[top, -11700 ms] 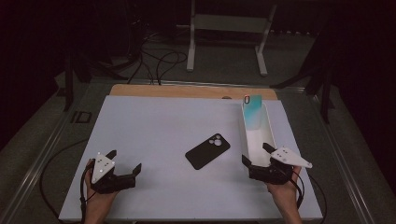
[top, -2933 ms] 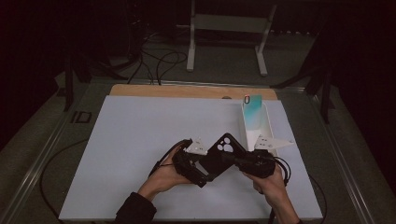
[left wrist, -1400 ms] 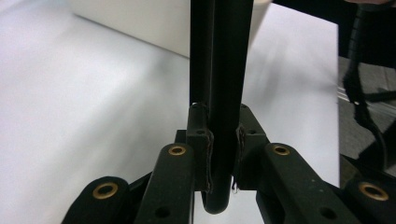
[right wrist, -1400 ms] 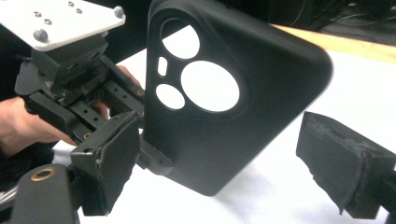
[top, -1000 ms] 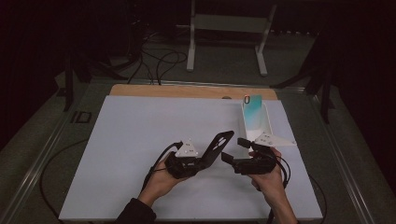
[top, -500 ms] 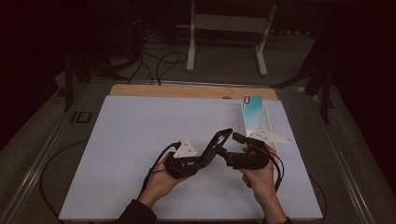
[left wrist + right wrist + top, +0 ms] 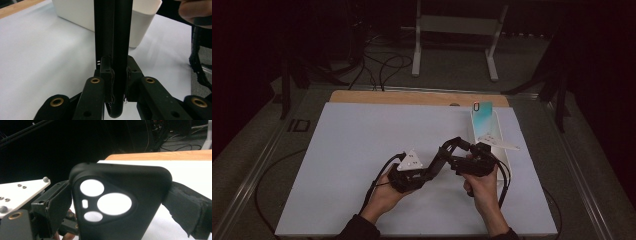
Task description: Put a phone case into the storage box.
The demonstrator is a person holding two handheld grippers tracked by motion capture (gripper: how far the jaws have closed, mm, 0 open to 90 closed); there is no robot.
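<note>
- Your left fingers are clamped on the bottom end of the case
- Case points up toward your right fingers; right fingers' state: I cannot tell

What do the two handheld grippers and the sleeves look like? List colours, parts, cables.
Left gripper and right gripper: black linkage jaws with brass-coloured pivot rivets, each topped by a pale three-cornered plate, each trailing a black cable. Sleeves are dark.

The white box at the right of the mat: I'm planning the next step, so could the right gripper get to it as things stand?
Probably yes. The right gripper sits just beside the white box with nothing between them, though the black phone case lies at its jaws.
</note>
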